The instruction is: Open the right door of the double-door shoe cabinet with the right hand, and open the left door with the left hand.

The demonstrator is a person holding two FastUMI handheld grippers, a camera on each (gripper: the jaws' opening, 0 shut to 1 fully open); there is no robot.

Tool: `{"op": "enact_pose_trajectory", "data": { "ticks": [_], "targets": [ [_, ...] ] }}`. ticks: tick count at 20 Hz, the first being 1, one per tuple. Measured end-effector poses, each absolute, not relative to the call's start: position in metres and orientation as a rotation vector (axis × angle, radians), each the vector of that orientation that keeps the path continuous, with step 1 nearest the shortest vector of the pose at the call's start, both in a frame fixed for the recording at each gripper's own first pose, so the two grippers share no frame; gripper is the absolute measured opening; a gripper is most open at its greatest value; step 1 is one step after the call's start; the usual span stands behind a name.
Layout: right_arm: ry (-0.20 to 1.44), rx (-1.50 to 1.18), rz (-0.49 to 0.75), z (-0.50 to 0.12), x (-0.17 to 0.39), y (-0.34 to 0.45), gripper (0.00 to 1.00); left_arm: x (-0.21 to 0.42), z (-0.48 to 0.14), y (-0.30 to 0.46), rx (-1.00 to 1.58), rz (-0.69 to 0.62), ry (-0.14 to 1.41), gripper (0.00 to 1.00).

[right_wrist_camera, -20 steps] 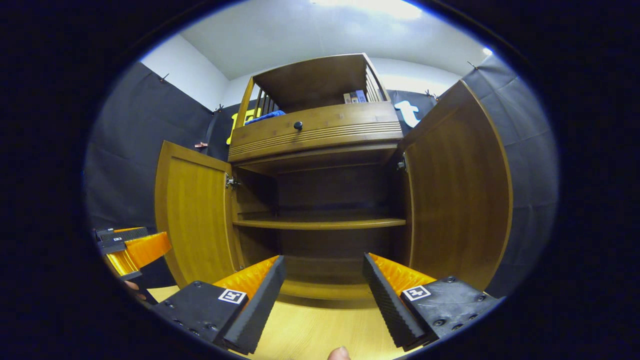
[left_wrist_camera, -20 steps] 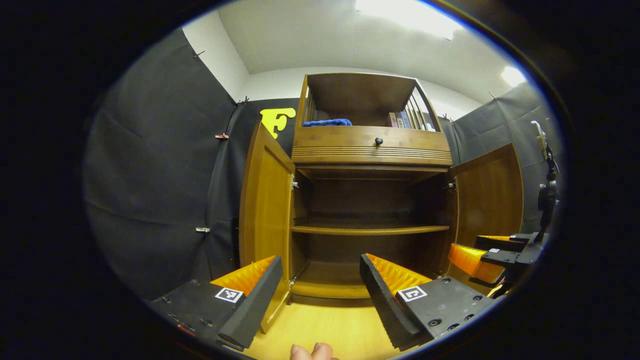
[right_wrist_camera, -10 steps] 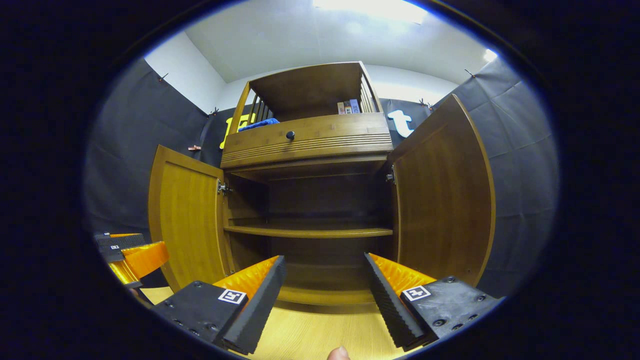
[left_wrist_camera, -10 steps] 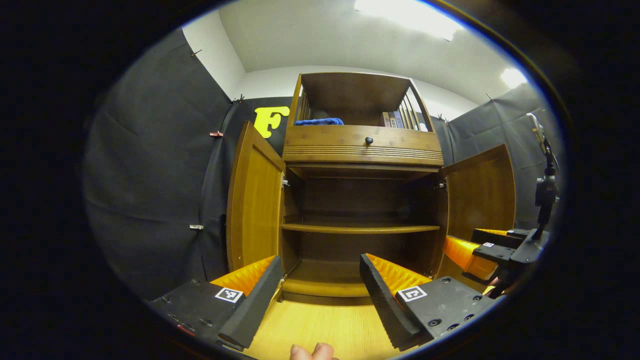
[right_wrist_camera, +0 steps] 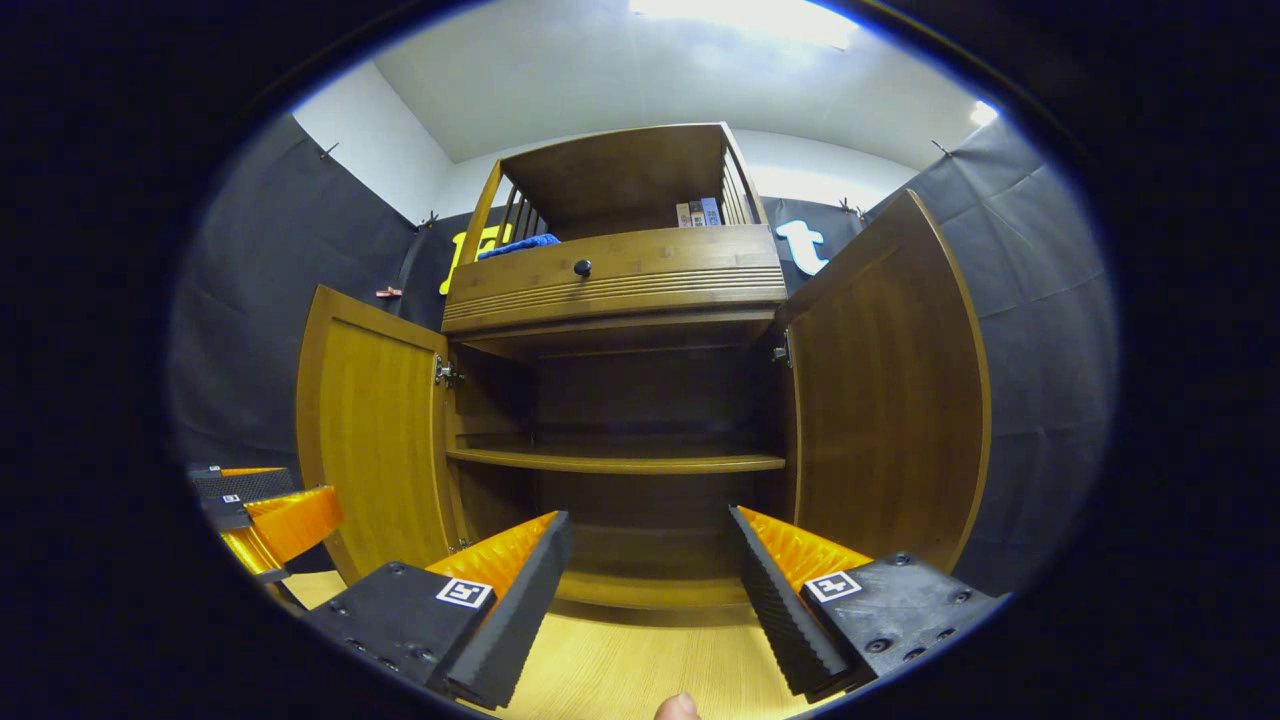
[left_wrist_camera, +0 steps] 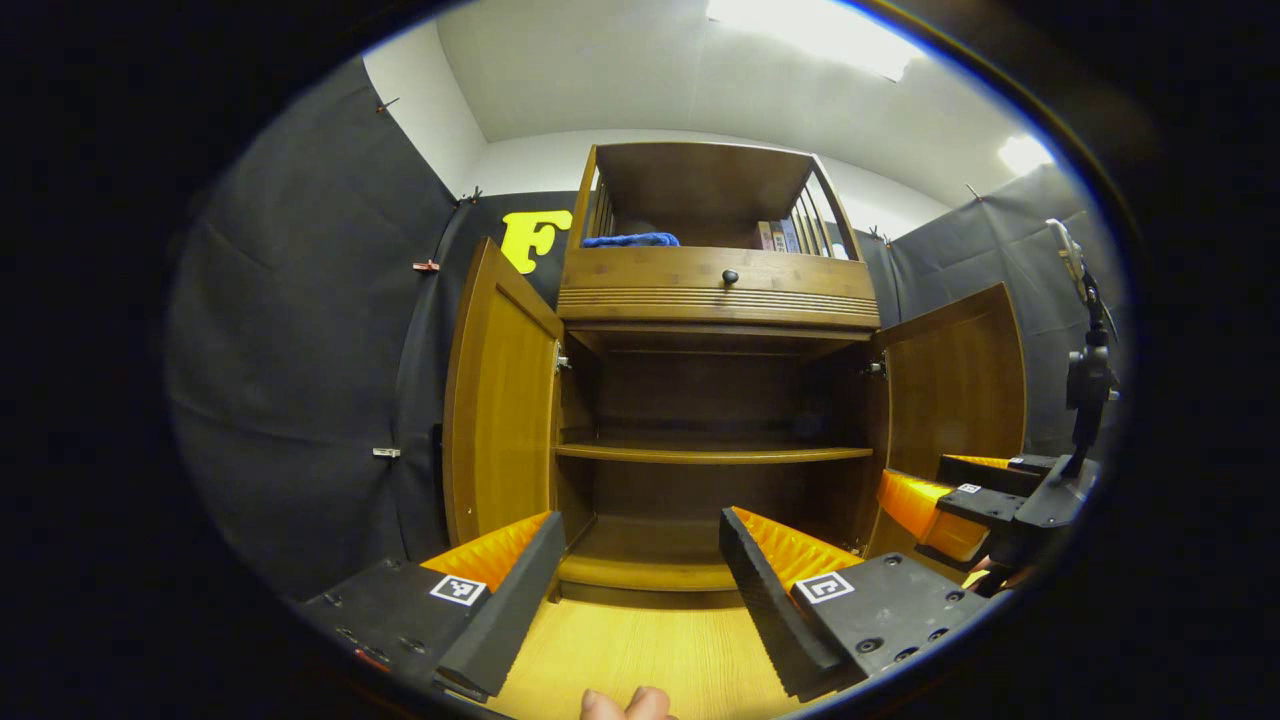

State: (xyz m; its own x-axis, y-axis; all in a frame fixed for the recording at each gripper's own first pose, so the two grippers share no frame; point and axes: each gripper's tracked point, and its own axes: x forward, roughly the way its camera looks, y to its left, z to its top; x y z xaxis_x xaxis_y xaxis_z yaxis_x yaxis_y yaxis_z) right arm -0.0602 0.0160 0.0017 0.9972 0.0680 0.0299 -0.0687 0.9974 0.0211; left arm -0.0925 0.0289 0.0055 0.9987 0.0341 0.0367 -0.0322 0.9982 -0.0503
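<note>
Left gripper view: shoe cabinet (left_wrist_camera: 715, 400), both lower doors standing open; left door (left_wrist_camera: 500, 400) swung out wide on its hinge, right door (left_wrist_camera: 955, 385) likewise, inner shelf (left_wrist_camera: 710, 453) bare. Above, a drawer with a dark knob (left_wrist_camera: 730, 276), a blue cloth (left_wrist_camera: 630, 240) and some books (left_wrist_camera: 780, 236) on the top tier. Left gripper (left_wrist_camera: 640, 580) low before the cabinet floor, fingers spread, holding nothing, apart from the left door. Right gripper (left_wrist_camera: 960, 495) seen farther off near the foot of the right door, not touching it; its finger state cannot be told from here. Compared with a second ago, the cabinet sits smaller and farther left in the picture: the gripper has drawn back and the door is left to stand by itself. Right gripper view: same cabinet, left door (right_wrist_camera: 375, 430) and right door (right_wrist_camera: 890, 400) both wide open. Right gripper (right_wrist_camera: 650, 585) in front of the wooden floor (right_wrist_camera: 620, 680), fingers spread and empty, clear of the right door. The cabinet has shrunk here too since a second ago. Judgement: both doors open, each gripper released and backed off; the task appears complete, nothing further to pull.
</note>
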Motion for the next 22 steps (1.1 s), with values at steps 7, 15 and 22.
{"op": "enact_pose_trajectory", "data": {
  "ticks": [7,15,22],
  "targets": [
    [-0.022,0.018,0.076,-0.0004,-0.0614,0.0207,0.97,-0.0923,0.0038,0.0314,-0.052,0.034,-0.037,0.97],
    [-0.021,0.017,0.083,-0.0012,-0.0617,0.0245,0.97,-0.0922,0.0038,0.0308,-0.058,0.031,-0.036,0.96],
    [-0.017,0.016,0.082,-0.0025,-0.0621,0.0244,1.0,-0.0901,-0.0002,0.028,-0.053,0.025,-0.03,0.96]
  ]
}}
